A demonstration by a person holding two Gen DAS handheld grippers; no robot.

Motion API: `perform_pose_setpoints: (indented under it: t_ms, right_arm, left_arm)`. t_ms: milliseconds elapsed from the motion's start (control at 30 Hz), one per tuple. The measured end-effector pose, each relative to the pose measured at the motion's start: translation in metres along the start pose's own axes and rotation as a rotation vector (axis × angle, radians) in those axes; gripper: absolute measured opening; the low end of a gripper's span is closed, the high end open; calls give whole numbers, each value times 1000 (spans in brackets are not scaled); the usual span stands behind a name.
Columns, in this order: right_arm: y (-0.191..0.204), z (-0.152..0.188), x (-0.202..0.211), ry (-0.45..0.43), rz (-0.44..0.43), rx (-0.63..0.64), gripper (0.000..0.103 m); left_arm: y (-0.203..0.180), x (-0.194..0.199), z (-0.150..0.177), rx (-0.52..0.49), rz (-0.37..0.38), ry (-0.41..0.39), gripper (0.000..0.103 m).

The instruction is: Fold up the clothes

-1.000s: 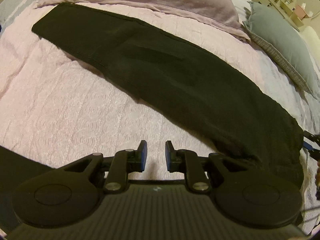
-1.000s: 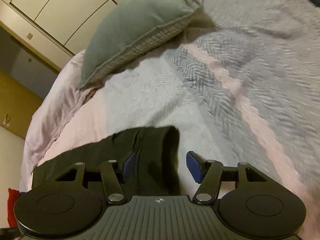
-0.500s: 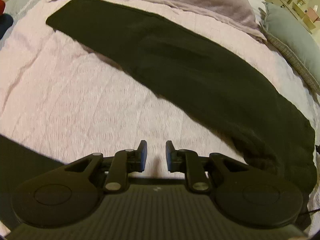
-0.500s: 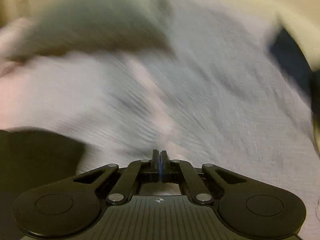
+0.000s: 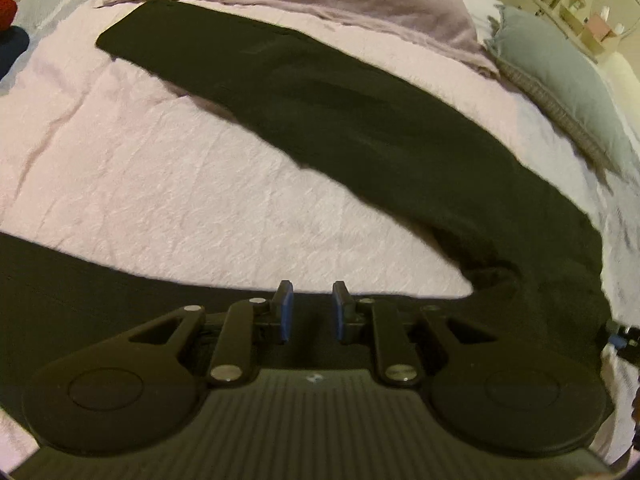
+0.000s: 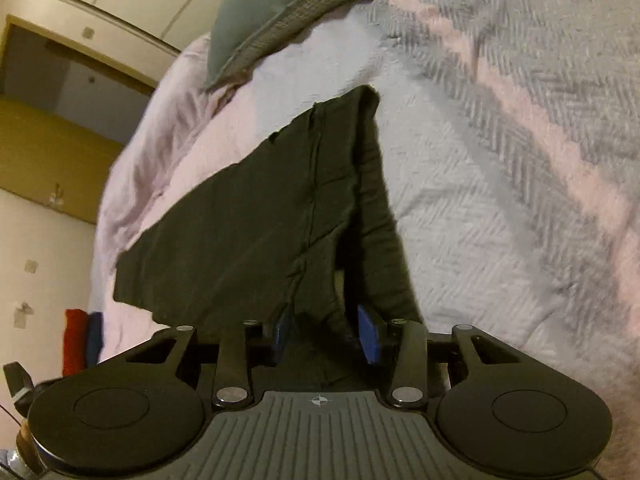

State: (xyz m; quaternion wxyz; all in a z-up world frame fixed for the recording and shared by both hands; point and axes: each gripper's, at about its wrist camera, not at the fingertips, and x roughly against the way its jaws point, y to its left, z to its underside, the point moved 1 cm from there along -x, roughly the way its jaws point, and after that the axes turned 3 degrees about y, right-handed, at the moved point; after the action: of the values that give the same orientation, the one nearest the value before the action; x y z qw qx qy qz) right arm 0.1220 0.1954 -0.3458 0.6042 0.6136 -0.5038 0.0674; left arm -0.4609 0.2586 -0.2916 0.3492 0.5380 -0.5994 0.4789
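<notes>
The right gripper, shut half a second ago, now gapes astride the long black cloth garment, whose edge hides its fingertips; the left gripper stays part-open, empty.

Left gripper parted; right gripper parted.

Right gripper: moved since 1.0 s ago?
Yes. The right gripper has pulled back from the teal pillow; more of the black pants shows ahead, and cloth lies between its open jaws.
</notes>
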Motion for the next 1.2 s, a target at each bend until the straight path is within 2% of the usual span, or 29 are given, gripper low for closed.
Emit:
perform_pose_setpoints:
  t_ms: [67, 100, 133, 167, 233, 333, 400, 467, 500, 533, 567, 633, 700, 733, 767, 833, 933, 1000, 1033, 1067, 1133, 1200]
  right_arm:
    - [-1, -2, -2, -24, -32, -2, 36]
    - [-2, -2, -3, -34, -42, -7, 28]
    - [-2, -5, -7, -31, -22, -8, 7]
    - [3, -8, -11, -24, 26, 21, 4]
    - [35, -10, -11, -20, 166, 162, 3]
    - [74, -10, 12, -77, 284, 275, 1]
    - [66, -12, 19, -95, 357, 255, 0]
    - [29, -15, 1, -55, 533, 208, 0]
    - [4, -15, -4, -24, 476, 142, 0]
    - [-18, -14, -6, -3, 346, 31, 0]
    - [-29, -11, -4, -11, 281, -56, 0]
    - [-25, -2, 12, -82, 259, -66, 4]
    - [-18, 8, 30, -142, 221, -48, 31]
    - [-17, 12, 38, -157, 188, -67, 59]
    - [-17, 16, 44, -170, 153, -77, 61]
    - [-8, 12, 46, -186, 95, -73, 61]
    - [9, 2, 31, -139, 54, 13, 59]
    - [16, 0, 14, -83, 74, 73, 53]
    - [16, 0, 3, -52, 91, 92, 32]
    - [17, 0, -4, -33, 100, 96, 3]
    - [27, 0, -10, -14, 137, 147, 3]
    - [50, 4, -5, -28, 227, 241, 2]
  left_arm:
    - [1, 3, 6, -8, 1, 3, 17]
    - [2, 5, 9, -13, 1, 5, 17]
    - [2, 6, 12, -16, 1, 7, 17]
    - [2, 5, 14, -19, 0, 13, 17]
    - [0, 6, 20, -32, -2, 18, 17]
    - [-2, 7, 26, -57, -8, 15, 17]
    - [1, 8, 28, -57, -6, 10, 17]
    - [2, 5, 30, -48, -7, 14, 17]
    - [3, 4, 32, -43, -9, 18, 17]
    - [3, 3, 34, -42, -17, 23, 17]
    - [4, 3, 35, -40, -23, 25, 17]
    - [5, 6, 38, -30, -26, 21, 17]
    - [6, 8, 40, -15, -26, 20, 17]
    - [6, 9, 41, -9, -23, 20, 17]
    - [5, 9, 41, -8, -23, 22, 17]
    - [1, 9, 41, -9, -22, 20, 17]
    - [0, 9, 41, -10, -25, 20, 17]
    - [0, 9, 42, -11, -27, 19, 17]
    - [-1, 8, 42, -11, -28, 19, 17]
    - [-1, 8, 42, -12, -29, 18, 17]
    - [-2, 8, 42, -13, -32, 18, 17]
    - [-3, 8, 43, -14, -34, 17, 17]
